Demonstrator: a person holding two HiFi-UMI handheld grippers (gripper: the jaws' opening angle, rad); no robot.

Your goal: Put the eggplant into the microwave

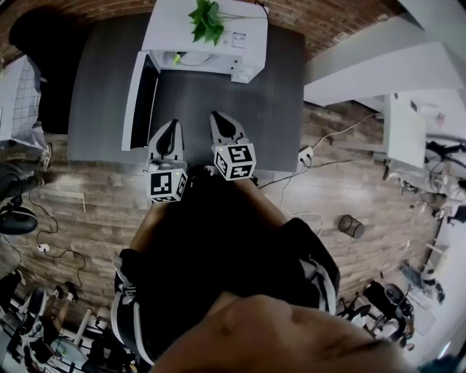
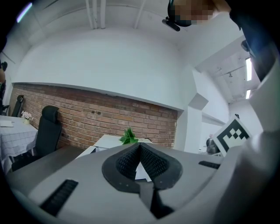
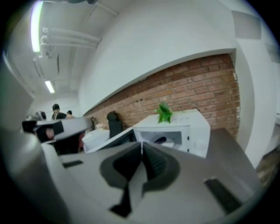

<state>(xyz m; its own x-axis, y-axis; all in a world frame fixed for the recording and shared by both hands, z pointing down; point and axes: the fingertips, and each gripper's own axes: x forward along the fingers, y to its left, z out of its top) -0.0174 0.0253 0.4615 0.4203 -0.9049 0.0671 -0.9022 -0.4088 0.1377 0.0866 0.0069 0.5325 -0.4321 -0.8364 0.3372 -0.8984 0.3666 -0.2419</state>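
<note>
Left gripper (image 2: pixel 140 146): jaws pressing together and pinching nothing; it is hovering over the near edge of the dark table (image 1: pixel 218 102).

Right gripper (image 3: pixel 141 144): jaws also pressing together, carrying nothing; it is hanging just beside the left one and facing the microwave (image 3: pixel 192 127).

Microwave: white, sitting at the table's far edge, with its door (image 1: pixel 138 102) standing wide open to the left.

Eggplant (image 3: pixel 161 140): lying inside the microwave's cavity, showing only as a dark rounded shape, well apart from both grippers.

Green plant (image 1: pixel 207 20): sitting on the microwave's top.
</note>
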